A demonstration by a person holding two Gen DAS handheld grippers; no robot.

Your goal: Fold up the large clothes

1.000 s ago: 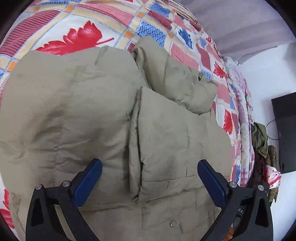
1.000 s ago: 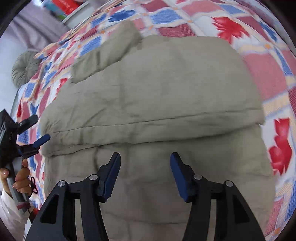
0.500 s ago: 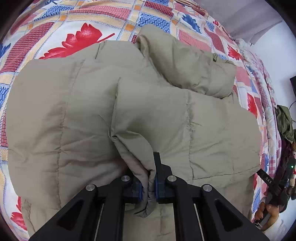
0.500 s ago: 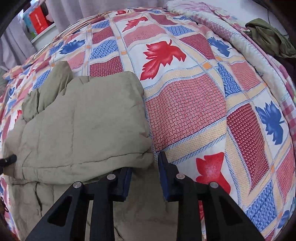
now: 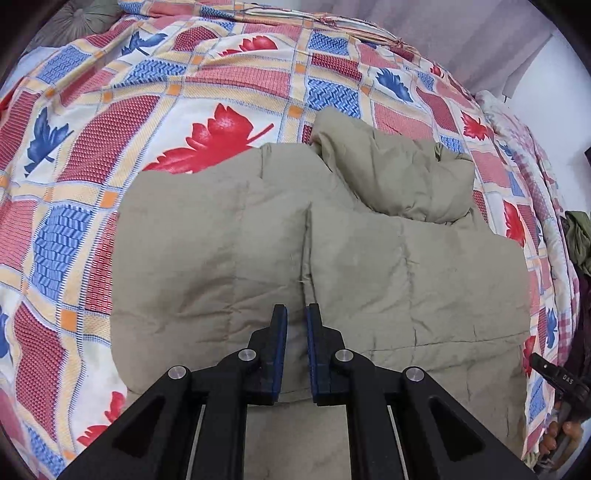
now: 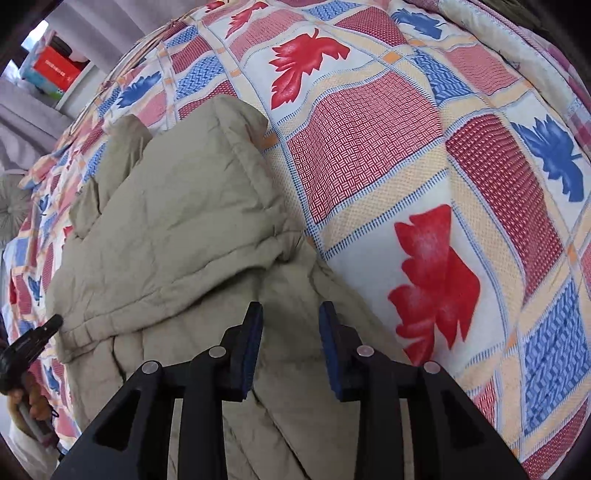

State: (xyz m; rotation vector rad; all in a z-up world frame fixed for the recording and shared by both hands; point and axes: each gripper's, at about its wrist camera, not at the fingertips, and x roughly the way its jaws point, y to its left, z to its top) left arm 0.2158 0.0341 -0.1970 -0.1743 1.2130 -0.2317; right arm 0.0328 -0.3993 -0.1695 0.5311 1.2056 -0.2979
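While the puffy quilted khaki jacket is lying folded on the leaf-patterned woven bedspread, left gripper jaws are clamping its fabric; right gripper jaws, just opening slightly, are straddling a loose hem, pads not pressing.

**Lighting and image quality, both wrist views**

Illumination is soft, even and fairly bright throughout; no hard-edged shadows fall on the patterned bedspread or the quilted olive jacket. Shading is limited to shallow grey tones in the jacket's creases and a darker band beneath its folded edge in the right wrist view. A bright, overexposed patch marks a window at the upper left of that view. Both pictures show strong fisheye distortion: the bedspread's straight grid bows outward, and black vignetting fills the corners. Focus is sharp centrally; mild softness appears toward the rims. No glare on the matte black fingers.
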